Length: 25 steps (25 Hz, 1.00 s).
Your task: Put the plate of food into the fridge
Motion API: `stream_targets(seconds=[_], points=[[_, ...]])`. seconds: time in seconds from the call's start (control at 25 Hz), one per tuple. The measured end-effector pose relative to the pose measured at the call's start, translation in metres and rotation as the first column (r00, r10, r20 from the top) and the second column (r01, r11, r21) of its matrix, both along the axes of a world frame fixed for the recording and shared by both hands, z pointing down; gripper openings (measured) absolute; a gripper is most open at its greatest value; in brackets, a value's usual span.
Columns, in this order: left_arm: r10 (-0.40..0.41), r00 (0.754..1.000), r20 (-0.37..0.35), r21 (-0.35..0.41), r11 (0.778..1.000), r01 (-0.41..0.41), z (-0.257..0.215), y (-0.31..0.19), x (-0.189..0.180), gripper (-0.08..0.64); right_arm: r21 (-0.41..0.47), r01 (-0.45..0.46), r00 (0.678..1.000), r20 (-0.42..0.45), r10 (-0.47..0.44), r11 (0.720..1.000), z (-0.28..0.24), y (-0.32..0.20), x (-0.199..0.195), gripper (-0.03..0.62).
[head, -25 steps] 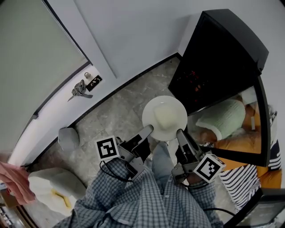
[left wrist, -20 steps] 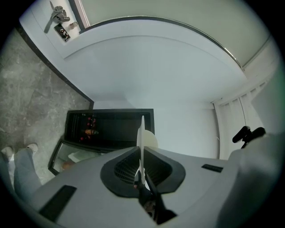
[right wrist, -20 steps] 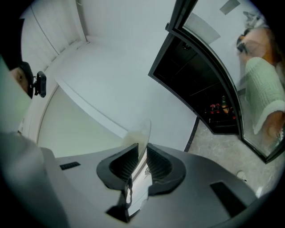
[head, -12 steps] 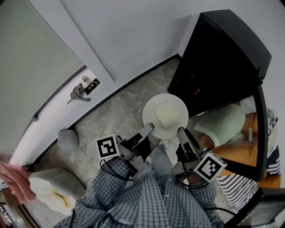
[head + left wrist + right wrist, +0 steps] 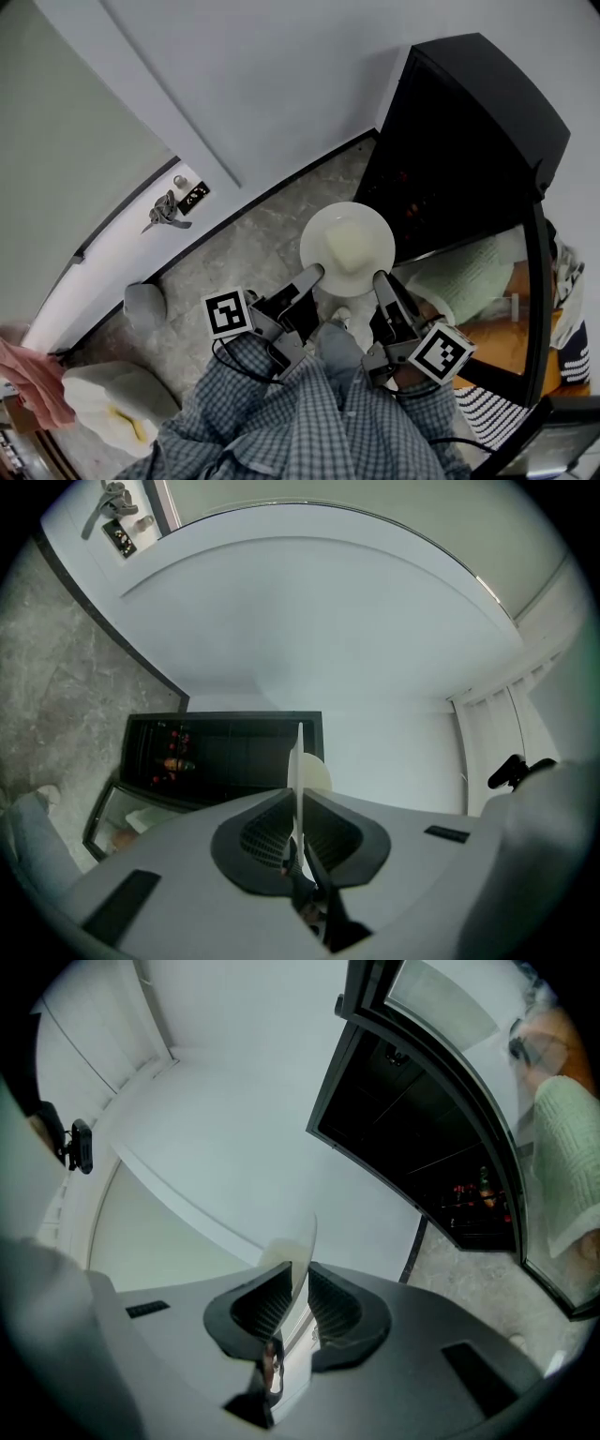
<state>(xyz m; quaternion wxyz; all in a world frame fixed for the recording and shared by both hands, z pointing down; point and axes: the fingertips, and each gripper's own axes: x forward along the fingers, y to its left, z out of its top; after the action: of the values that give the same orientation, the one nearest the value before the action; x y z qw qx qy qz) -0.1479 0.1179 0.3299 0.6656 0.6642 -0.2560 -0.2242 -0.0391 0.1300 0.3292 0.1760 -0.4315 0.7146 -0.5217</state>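
White plate (image 5: 322,225), perhaps rice (image 5: 349,242), pinched by left hand-held gripper (image 5: 314,273), right hand-held gripper (image 5: 380,278).

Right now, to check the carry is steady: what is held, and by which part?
The plate, by its rim: the left gripper clamps its near-left edge, the right gripper its near-right edge, jaws shut on it.

Plate (image 5: 314,246): white, smooth, glazed look with a faint sheen. Food (image 5: 349,242): pale, matt, soft-surfaced. Fridge (image 5: 469,122): black casing, satin finish. Fridge door (image 5: 492,323): glossy glass, mirror-like. Floor (image 5: 244,248): grey veined stone-look tile, polished. Wall (image 5: 281,84): white, matt paint. Door handle (image 5: 166,208): bright metal. Left tool (image 5: 314,272) and right tool (image 5: 380,277): grey matt plastic bodies, darker ribbed pads (image 5: 258,1302). Sleeves (image 5: 281,422): checked woven cloth.
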Motion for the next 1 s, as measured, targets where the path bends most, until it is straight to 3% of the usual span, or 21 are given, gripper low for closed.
stream_targets(seconds=[0.6, 1.0], points=[[-0.039, 0.999, 0.003, 0.010, 0.999, 0.039, 0.002, -0.037, 0.027, 0.023, 0.010, 0.047, 0.999, 0.000, -0.047, 0.999, 0.001, -0.042, 0.027, 0.061], [-0.016, 1.000, -0.007, -0.006, 1.000, 0.016, 0.010, -0.051, 0.058, 0.023, -0.014, 0.010, 1.000, -0.027, -0.011, 1.000, 0.007, -0.051, 0.058, 0.058]])
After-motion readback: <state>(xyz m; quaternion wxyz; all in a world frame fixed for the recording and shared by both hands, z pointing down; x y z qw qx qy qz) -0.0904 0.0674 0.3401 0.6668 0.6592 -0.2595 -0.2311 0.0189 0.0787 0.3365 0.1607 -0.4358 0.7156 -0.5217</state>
